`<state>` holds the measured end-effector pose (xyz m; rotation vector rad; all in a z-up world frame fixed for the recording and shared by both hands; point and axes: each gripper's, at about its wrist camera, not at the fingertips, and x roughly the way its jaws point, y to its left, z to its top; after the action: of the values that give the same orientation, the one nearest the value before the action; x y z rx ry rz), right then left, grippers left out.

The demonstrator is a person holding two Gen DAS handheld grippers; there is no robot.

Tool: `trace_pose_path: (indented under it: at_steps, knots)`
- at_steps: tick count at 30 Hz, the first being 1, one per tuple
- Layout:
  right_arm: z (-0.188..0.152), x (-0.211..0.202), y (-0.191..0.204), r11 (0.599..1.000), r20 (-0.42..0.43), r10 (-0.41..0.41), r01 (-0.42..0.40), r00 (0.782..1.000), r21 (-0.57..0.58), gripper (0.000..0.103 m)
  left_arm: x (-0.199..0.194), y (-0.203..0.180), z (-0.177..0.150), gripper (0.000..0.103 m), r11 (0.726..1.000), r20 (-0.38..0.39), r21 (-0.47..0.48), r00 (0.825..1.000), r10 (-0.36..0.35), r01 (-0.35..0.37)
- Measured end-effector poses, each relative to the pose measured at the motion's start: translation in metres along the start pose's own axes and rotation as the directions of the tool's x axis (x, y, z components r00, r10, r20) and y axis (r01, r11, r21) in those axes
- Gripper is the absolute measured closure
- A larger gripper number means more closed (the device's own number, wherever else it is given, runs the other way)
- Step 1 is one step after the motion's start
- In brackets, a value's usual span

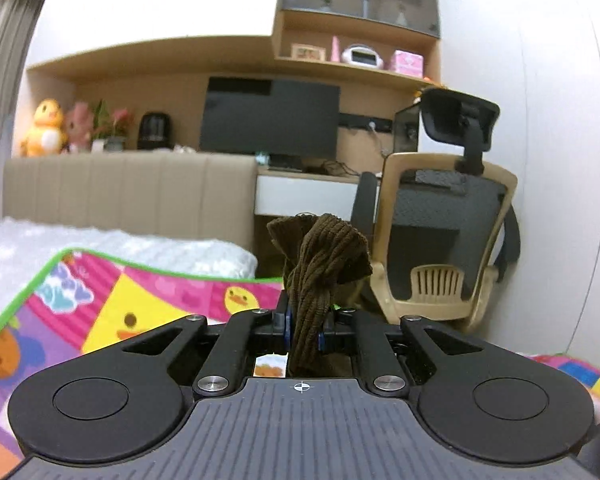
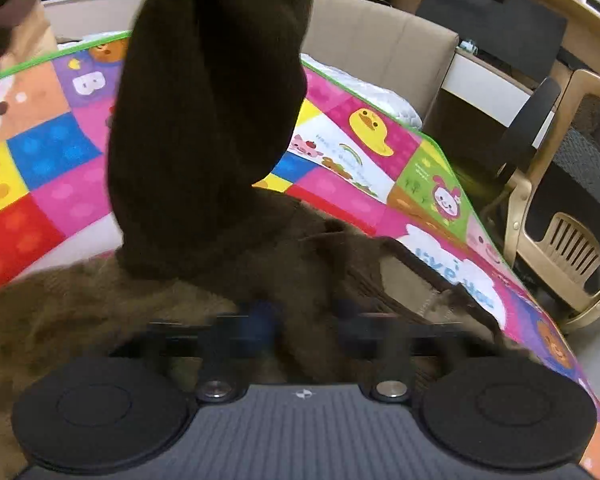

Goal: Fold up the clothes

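A brown ribbed garment (image 1: 324,256) sticks up in a twisted bunch from between the fingers of my left gripper (image 1: 305,328), which is shut on it and held above the colourful play mat (image 1: 140,300). In the right wrist view the same brown garment (image 2: 204,120) hangs down as a dark column from above and spreads in a heap over the play mat (image 2: 40,160). My right gripper (image 2: 304,320) is blurred and low over that heap, with brown cloth filling the narrow gap between its fingers.
The mat covers a bed with a beige headboard (image 1: 128,192) and white bedding (image 1: 100,244). An office chair (image 1: 440,232) stands close to the bed's right side, also seen as the chair (image 2: 560,200). A desk with a dark monitor (image 1: 268,120) is behind.
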<state>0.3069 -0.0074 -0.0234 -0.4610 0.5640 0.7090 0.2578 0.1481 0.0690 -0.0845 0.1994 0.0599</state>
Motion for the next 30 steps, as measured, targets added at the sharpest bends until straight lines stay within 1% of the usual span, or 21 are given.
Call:
trace_pose_path:
  at_steps: [1,3,4,6,9,10,11,12,13,14,15,17,19,22,23,24,25,26,27,29,30]
  knots:
    - [0.006,-0.005,-0.003,0.999,0.036,0.002,-0.003,0.999,0.048,0.095,-0.001,0.003,0.0,0.091,1.0,-0.002,0.0,1.0,0.003,-0.003]
    - [0.017,-0.018,-0.005,0.994,0.123,0.047,-0.06,0.991,0.096,0.095,-0.004,0.01,-0.002,0.091,1.0,-0.005,0.005,1.0,0.008,-0.008]
    - [0.02,-0.019,-0.003,0.992,0.13,0.068,-0.081,0.989,0.095,0.095,-0.005,0.014,-0.002,0.091,1.0,-0.006,0.006,1.0,0.011,-0.011]
    - [0.024,-0.02,0.003,0.99,0.124,0.106,-0.117,0.987,0.082,0.095,-0.008,0.02,-0.001,0.091,1.0,-0.011,-0.003,1.0,0.016,-0.016]
    - [0.011,-0.001,0.015,0.991,0.04,0.125,-0.126,0.991,0.041,0.094,-0.006,0.024,0.001,0.091,0.999,-0.019,-0.029,1.0,0.02,-0.02]
    - [0.006,0.001,0.013,0.989,0.029,0.137,-0.138,0.99,0.049,0.091,-0.007,0.024,0.002,0.091,0.999,-0.021,-0.036,1.0,0.016,-0.016]
    - [0.0,0.003,0.01,0.987,0.025,0.15,-0.151,0.988,0.062,0.083,-0.008,0.023,0.002,0.091,0.999,-0.024,-0.037,1.0,0.012,-0.013]
    - [-0.004,-0.004,0.003,0.983,0.046,0.159,-0.162,0.986,0.086,0.068,-0.008,0.022,0.003,0.091,0.999,-0.027,-0.033,1.0,0.01,-0.011]
    - [-0.007,-0.014,-0.004,0.978,0.074,0.165,-0.173,0.983,0.113,0.06,-0.008,0.019,0.004,0.091,1.0,-0.03,-0.026,1.0,0.007,-0.008]
    - [-0.009,-0.026,-0.013,0.975,0.109,0.166,-0.18,0.98,0.134,0.047,-0.009,0.016,0.005,0.091,1.0,-0.034,-0.019,0.999,0.004,-0.004]
    - [-0.012,-0.043,-0.025,0.972,0.153,0.157,-0.18,0.976,0.153,0.04,-0.01,0.012,0.006,0.091,1.0,-0.035,-0.012,0.999,-0.003,0.002]
    - [-0.023,-0.076,-0.052,0.97,0.215,0.101,-0.144,0.971,0.196,0.036,-0.008,-0.003,0.007,0.091,1.0,-0.04,0.004,0.999,-0.027,0.028]
    - [-0.034,-0.104,-0.077,0.966,0.244,0.026,-0.088,0.969,0.245,0.033,-0.006,-0.017,0.008,0.091,0.998,-0.045,0.02,0.998,-0.052,0.053]
    - [-0.054,-0.129,-0.111,0.946,0.235,-0.1,0.019,0.967,0.323,0.032,0.0,-0.043,0.008,0.091,0.993,-0.062,0.03,0.992,-0.108,0.11]
    - [-0.06,-0.134,-0.121,0.934,0.226,-0.13,0.043,0.965,0.354,0.032,0.004,-0.055,0.006,0.087,0.986,-0.076,0.009,0.984,-0.163,0.164]
    - [-0.066,-0.139,-0.131,0.92,0.216,-0.157,0.064,0.964,0.386,0.032,0.008,-0.063,0.003,0.081,0.97,-0.091,-0.037,0.966,-0.241,0.238]
    - [-0.072,-0.143,-0.14,0.906,0.21,-0.169,0.068,0.963,0.418,0.032,0.011,-0.071,0.001,0.058,0.947,-0.102,-0.084,0.943,-0.318,0.31]
    - [-0.077,-0.146,-0.149,0.89,0.206,-0.177,0.068,0.962,0.45,0.032,0.014,-0.079,-0.002,0.041,0.918,-0.109,-0.128,0.915,-0.389,0.375]
    - [-0.08,-0.145,-0.153,0.881,0.204,-0.169,0.054,0.964,0.471,0.032,0.014,-0.085,-0.002,0.036,0.896,-0.108,-0.151,0.894,-0.436,0.419]
    - [-0.085,-0.143,-0.156,0.862,0.204,-0.144,0.021,0.968,0.506,0.032,0.01,-0.092,0.0,0.022,0.88,-0.093,-0.142,0.879,-0.468,0.454]
    - [-0.084,-0.135,-0.155,0.852,0.194,-0.128,0.008,0.973,0.523,0.032,0.008,-0.091,0.001,0.02,0.882,-0.089,-0.132,0.881,-0.464,0.451]
